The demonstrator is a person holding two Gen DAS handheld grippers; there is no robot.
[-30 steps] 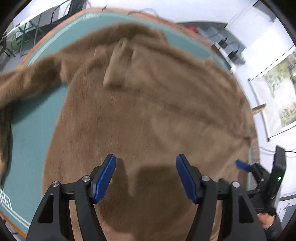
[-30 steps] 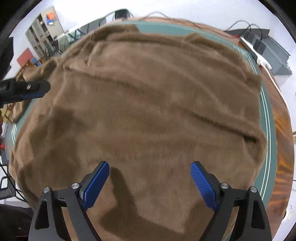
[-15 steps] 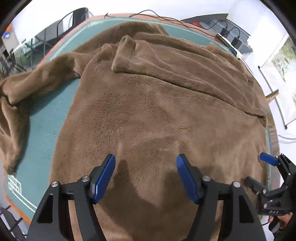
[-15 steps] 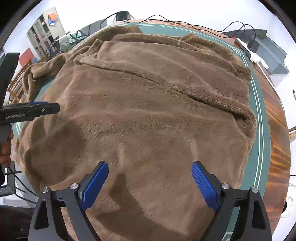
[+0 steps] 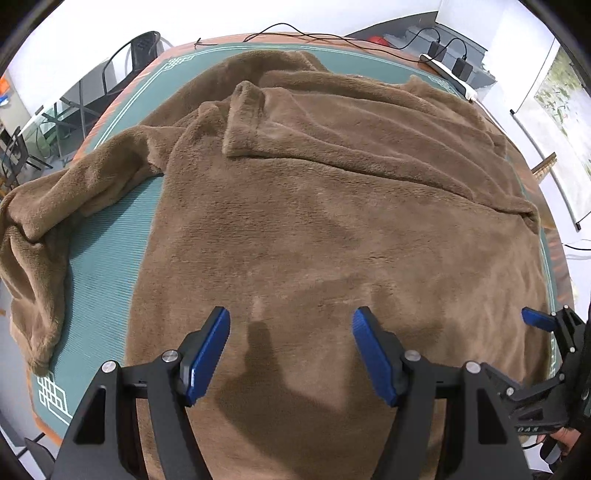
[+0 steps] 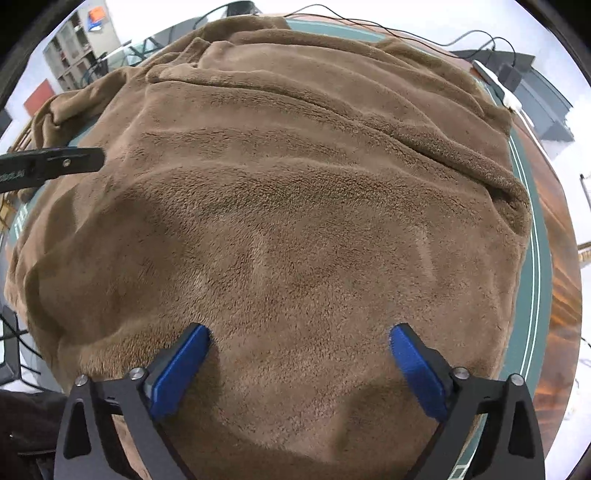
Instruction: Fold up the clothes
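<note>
A brown fleece garment [image 5: 332,229] lies spread across a green mat [image 5: 107,266] w/ white line trim, covering most of the mat's centre and right; one sleeve [image 5: 55,206] trails off to the far left and bunches at the mat's left edge. A folded-over flap [image 5: 280,129] sits on the far part of the fabric, its edge running toward the right. The left gripper [image 5: 291,343] hovers over the near hem, blue pads wide apart, nothing between them; its shadow falls on the fleece just below. In the right wrist view the right gripper [image 6: 299,354] is also spread wide, holding nothing, its blue fingertips [image 6: 184,354] low against the near part of the pile; whether they press in or only touch, can't tell. The left gripper's black finger [image 6: 55,166] shows at the left edge of that view; the right gripper [image 5: 543,325] appears at the near right of the left wrist view. Beyond the mat: wooden tabletop [image 6: 561,280] at right, black cables [image 5: 295,35] and a white power strip [image 5: 447,74] at the far edge, black chairs [image 5: 122,70] far left, a wall poster [image 5: 561,107] at far right.
</note>
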